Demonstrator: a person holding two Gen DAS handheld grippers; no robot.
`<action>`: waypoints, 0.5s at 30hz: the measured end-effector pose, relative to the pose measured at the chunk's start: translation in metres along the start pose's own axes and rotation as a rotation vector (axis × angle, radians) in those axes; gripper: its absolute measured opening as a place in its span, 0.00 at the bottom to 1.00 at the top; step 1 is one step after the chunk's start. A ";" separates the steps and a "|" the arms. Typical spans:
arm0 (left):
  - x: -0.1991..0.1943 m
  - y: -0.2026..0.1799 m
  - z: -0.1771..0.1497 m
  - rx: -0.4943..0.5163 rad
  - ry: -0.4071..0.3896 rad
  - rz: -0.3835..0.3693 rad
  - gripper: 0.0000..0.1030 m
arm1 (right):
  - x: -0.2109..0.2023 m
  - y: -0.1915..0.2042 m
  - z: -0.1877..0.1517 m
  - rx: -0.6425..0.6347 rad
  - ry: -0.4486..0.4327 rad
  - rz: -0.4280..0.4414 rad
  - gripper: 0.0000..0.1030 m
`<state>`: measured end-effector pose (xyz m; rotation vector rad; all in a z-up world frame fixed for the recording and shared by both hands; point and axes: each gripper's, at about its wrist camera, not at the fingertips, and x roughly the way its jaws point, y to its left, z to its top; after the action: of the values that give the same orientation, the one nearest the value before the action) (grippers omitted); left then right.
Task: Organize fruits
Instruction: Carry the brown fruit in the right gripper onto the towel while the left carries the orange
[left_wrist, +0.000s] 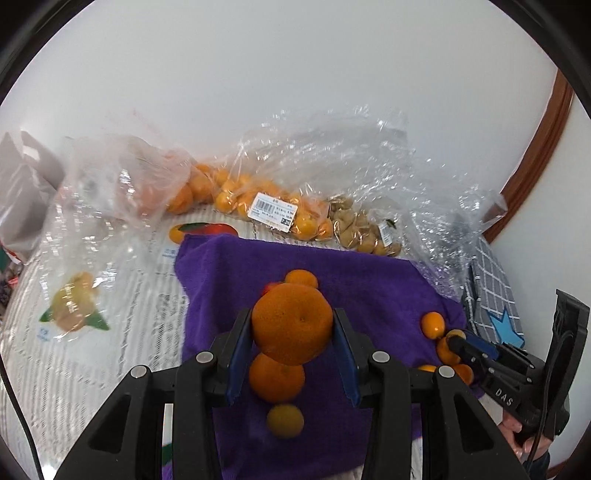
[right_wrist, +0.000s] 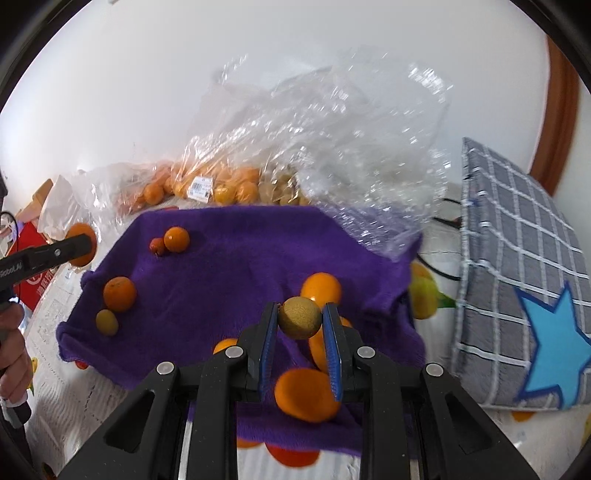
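While held above the purple towel (left_wrist: 369, 280), a mandarin (left_wrist: 291, 325) sits clamped in the left gripper (left_wrist: 291, 332), dimple facing camera, flattened axis likewise. Right gripper (right_wrist: 300, 319) pinches a round greenish-brown fruit (right_wrist: 299, 317); kind unclear. Bagged fruit (left_wrist: 236, 199) behind, blurred.

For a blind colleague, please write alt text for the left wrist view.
The left gripper clamps a large orange mandarin above a purple towel strewn with smaller fruits. Behind lie clear plastic bags of oranges; the right gripper shows at right.
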<state>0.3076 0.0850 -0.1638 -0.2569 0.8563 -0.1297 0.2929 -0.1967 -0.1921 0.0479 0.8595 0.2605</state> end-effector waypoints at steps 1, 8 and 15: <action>0.006 0.000 0.001 0.000 0.010 0.003 0.39 | 0.006 0.001 0.001 -0.004 0.013 0.004 0.24; 0.035 -0.002 0.002 0.002 0.074 0.035 0.39 | 0.023 0.013 0.006 -0.054 0.058 0.019 0.24; 0.049 -0.003 -0.001 0.034 0.105 0.083 0.39 | 0.038 0.018 0.006 -0.069 0.089 0.028 0.24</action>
<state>0.3387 0.0711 -0.1990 -0.1841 0.9673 -0.0811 0.3174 -0.1692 -0.2141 -0.0159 0.9381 0.3196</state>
